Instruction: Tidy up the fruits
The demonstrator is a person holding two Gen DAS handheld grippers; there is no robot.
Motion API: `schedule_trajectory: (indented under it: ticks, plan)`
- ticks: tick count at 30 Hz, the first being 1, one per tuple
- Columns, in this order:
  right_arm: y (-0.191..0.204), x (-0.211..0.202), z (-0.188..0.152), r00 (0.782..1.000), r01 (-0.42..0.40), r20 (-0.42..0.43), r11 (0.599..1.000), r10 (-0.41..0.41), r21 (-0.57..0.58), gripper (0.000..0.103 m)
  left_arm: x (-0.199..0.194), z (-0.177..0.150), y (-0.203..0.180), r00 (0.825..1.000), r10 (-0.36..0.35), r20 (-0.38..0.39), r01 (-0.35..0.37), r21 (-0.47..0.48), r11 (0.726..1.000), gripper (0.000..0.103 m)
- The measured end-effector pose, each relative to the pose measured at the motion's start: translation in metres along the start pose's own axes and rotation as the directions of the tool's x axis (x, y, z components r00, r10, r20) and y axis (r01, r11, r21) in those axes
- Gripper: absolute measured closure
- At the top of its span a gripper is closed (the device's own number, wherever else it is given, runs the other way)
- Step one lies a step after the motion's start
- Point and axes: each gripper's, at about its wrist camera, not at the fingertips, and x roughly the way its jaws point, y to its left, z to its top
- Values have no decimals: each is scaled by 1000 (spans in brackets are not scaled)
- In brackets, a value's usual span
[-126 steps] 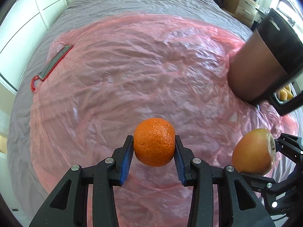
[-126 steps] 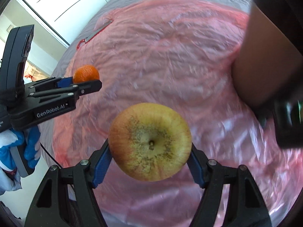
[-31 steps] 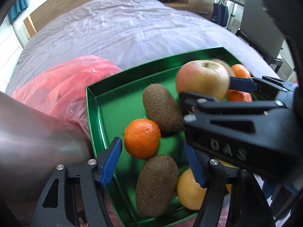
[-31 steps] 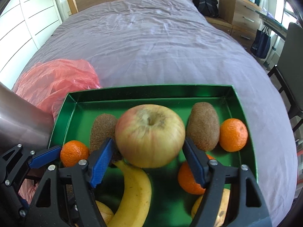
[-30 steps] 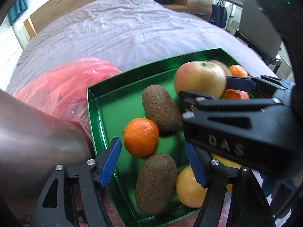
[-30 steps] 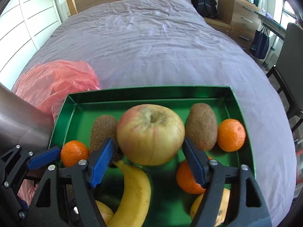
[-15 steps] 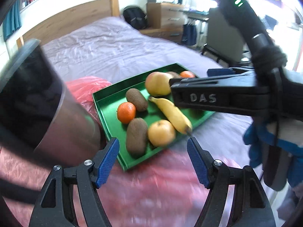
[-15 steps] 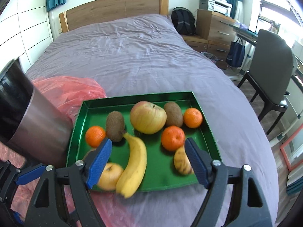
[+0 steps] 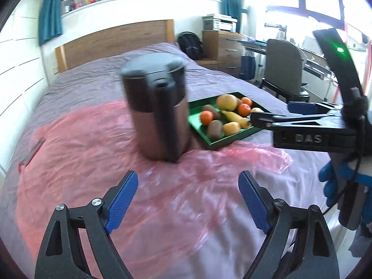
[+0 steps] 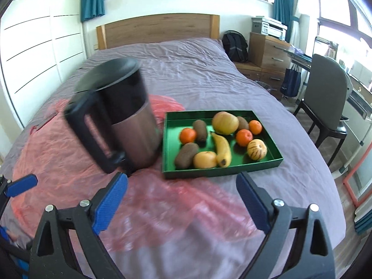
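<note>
Now | left gripper (image 9: 188,200) jaws just widened, empty | right gripper (image 10: 181,200) wide, empty | glossy rectangular green tray (image 10: 171,148) holds round tangerines, fuzzy kiwis | crinkled pink plastic sheet (image 10: 69,162)

Two hand-held grippers, both angled downward over a bed. The left gripper (image 9: 188,200) has its blue-padded jaws spread wide with nothing between them; they have just been opening. The right gripper (image 10: 181,197) also stands wide open and holds nothing. In the left wrist view, the right gripper reaches in from the right edge, gripped by a hand (image 9: 337,183) in a blue glove. Motion blur softens both views.
</note>
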Motion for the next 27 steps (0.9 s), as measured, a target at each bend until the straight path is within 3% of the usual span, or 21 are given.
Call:
schedule_trajectory:
  ticks: [7,11,17,27]
  plan:
    - [59,-32,-22,998,-60,29,998,60,-26,0,-49,-39,58,993,113,17,-111,-99,989,16]
    - [88,-41,-32,997,-63,41,997,65,-52,0,-71,-47,80,986,160,51,-150,-163,975,2]
    - [115,-52,-41,995,-70,65,993,76,-90,0,-81,-51,90,974,226,34,-215,-194,957,1]
    - [119,-61,-48,994,-71,71,994,78,-85,0,-88,-57,87,971,237,33,-227,-187,956,1]
